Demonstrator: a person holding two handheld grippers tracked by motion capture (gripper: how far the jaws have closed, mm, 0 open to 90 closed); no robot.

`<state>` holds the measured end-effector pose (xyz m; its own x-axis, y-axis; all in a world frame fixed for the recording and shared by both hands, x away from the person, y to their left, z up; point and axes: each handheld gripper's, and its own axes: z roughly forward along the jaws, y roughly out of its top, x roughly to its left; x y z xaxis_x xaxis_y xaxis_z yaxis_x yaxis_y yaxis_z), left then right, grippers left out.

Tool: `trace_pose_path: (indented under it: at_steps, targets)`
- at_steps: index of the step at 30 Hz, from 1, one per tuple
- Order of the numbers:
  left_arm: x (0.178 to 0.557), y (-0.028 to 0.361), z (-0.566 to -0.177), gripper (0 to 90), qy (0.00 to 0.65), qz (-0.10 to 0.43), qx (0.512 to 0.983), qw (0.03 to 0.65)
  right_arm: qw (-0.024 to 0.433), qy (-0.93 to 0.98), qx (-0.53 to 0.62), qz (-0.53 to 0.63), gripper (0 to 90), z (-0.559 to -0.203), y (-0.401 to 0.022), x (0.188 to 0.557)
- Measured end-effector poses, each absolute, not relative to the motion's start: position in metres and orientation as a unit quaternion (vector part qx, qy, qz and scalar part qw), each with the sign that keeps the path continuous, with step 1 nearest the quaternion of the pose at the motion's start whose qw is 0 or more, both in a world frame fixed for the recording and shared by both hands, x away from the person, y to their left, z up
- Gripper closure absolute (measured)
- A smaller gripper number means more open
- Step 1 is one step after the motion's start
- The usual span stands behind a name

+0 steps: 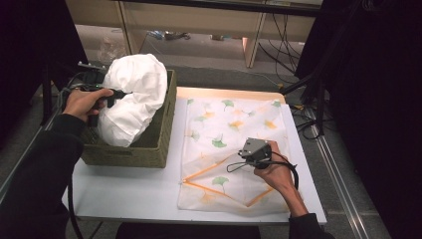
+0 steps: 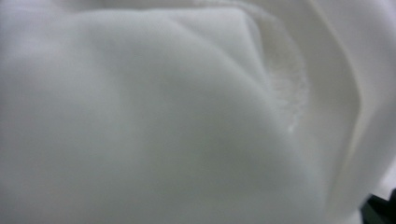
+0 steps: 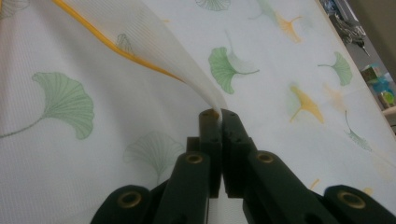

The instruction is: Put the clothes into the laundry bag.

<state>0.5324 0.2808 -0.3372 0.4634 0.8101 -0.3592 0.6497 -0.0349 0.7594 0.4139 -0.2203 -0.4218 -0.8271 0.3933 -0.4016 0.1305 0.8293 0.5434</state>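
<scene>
White pillow [image 1: 133, 97]: long axis run upper right to lower left, held over basket [image 1: 159, 144].
Left gripper [image 1: 112, 93]: jaw state hidden by pillow.
Right gripper [image 3: 218, 114]: pressed together on printed cover [image 1: 234, 134] edge.

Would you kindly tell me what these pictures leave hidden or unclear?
- Left gripper jaws: high view, buried in the white cloth; left gripper view, cloth covers the lens.
- Basket contents: high view, hidden under that cloth.
- Floor items behind the table: high view, too small.

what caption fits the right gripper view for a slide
Right hand-held gripper shut on a corner of the ginkgo-leaf cloth, lifting its orange-edged fold.
</scene>
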Motion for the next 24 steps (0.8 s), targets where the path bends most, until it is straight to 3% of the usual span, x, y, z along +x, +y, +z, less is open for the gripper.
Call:
trace_pose_path:
  at_steps: [14, 24]
  targets:
    - [0.46, 0.245, -0.276, 57.8, 0.41, 0.041, 0.739, 0.533, 0.263, 0.921, 0.13, 0.256, 89.6, -0.422, -0.22, 0.419]
    - [0.414, 0.217, -0.276, 57.7, 0.355, 0.007, 0.763, 0.54, 0.261, 0.92, 0.137, 0.26, 89.7, -0.422, -0.218, 0.424]
